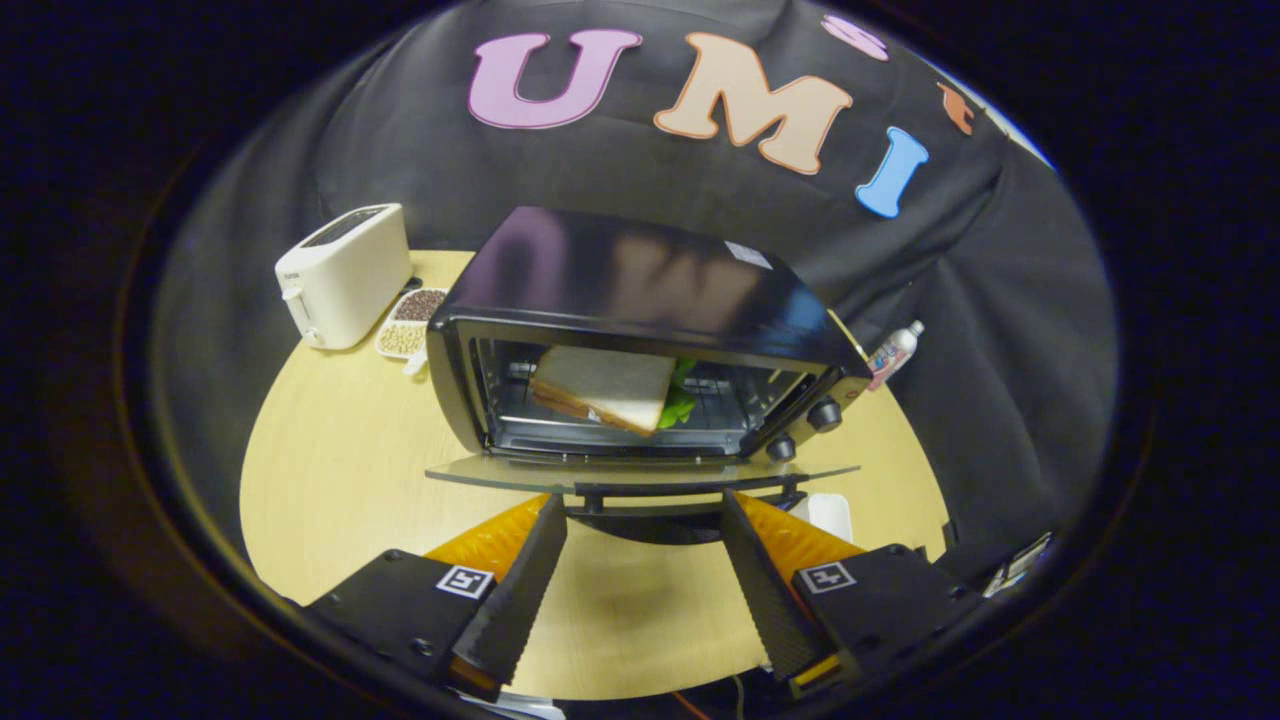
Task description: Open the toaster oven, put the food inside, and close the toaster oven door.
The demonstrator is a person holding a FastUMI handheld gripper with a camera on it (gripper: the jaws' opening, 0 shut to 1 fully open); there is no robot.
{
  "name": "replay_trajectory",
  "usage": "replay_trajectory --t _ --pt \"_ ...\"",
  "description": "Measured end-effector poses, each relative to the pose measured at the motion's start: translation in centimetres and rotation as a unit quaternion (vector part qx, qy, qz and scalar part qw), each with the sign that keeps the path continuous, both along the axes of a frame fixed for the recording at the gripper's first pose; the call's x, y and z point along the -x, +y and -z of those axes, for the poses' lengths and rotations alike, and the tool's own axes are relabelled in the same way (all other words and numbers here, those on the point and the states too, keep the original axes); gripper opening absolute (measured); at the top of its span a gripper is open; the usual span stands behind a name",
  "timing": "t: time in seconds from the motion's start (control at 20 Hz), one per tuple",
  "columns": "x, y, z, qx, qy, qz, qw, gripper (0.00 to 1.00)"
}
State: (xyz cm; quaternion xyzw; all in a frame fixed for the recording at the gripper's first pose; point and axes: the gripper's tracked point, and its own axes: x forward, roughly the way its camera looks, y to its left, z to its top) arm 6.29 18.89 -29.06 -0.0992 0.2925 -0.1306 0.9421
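Sandwich [604,388] of white bread lies inside the black toaster oven [640,300], resting tilted on the wire rack [720,405], with green lettuce [680,400] sticking out at its right side. The oven stands on a round light wooden table [340,470], and its glass door [640,474] is folded down flat, hanging open toward the camera. A dark handle bar [655,490] runs along the front edge of that door. Two black knobs [822,414] sit on the control panel at the oven's right front corner, one above the other.

The gripper [640,515] is held just in front of the open door, its two fingers spread well apart with nothing clamped between them. The tips of the fingers [545,530] reach up to the door's front edge on either side of the handle's middle; whether they touch the handle cannot be told. Bare tabletop shows between the fingers.

Beyond the oven's left side stands a white pop-up toaster [345,272], and just beside it, between toaster and oven, lies a small white divided tray [410,322] holding brown and pale beans or grains. Behind the oven's right corner a small tube or bottle [893,352] with a white cap leans against the black cloth wall [1020,330]. A small white object [830,512] lies on the table under the door's right end, partly hidden by the right finger
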Motion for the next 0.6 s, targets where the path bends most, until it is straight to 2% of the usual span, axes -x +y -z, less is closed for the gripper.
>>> replay_trajectory --t 0.6 --pt "-6.8 0.2 -3.6 0.016 -0.094 -0.031 0.995 0.95"
